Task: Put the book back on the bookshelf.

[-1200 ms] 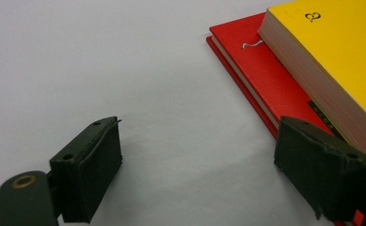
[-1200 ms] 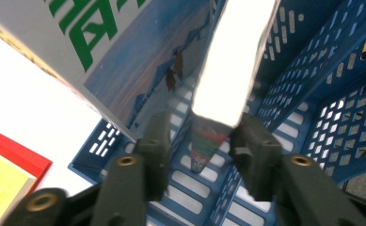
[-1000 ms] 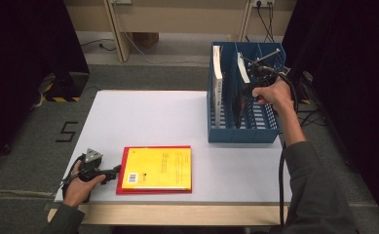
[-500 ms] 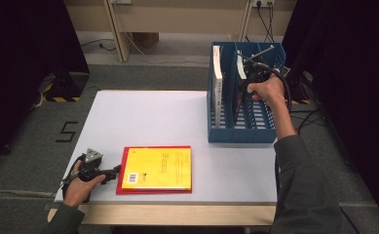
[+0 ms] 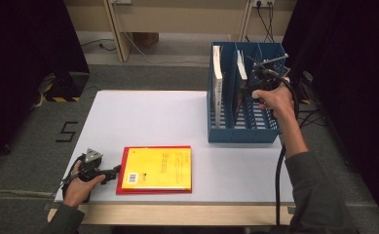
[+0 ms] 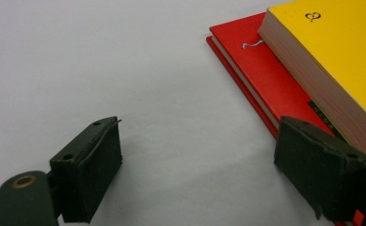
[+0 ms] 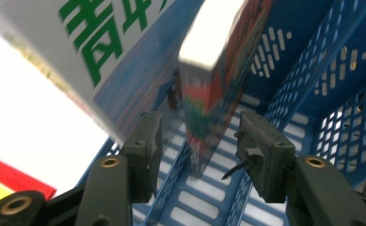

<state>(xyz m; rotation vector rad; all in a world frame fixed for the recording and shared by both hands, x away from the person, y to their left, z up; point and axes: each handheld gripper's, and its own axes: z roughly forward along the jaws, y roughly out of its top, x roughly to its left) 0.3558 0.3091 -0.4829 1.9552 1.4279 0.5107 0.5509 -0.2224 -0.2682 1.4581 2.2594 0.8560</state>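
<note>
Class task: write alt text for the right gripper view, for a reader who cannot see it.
The right gripper has just opened its black jaws around a standing book in a blue slotted file rack, no longer pressing it. A white book with green lettering leans at left.

Yellow book on red book; perforated blue rack

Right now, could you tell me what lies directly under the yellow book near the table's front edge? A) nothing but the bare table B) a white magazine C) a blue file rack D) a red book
D: the yellow book rests on a slightly larger red book, whose edges show around it in the high view and the left gripper view.
</note>
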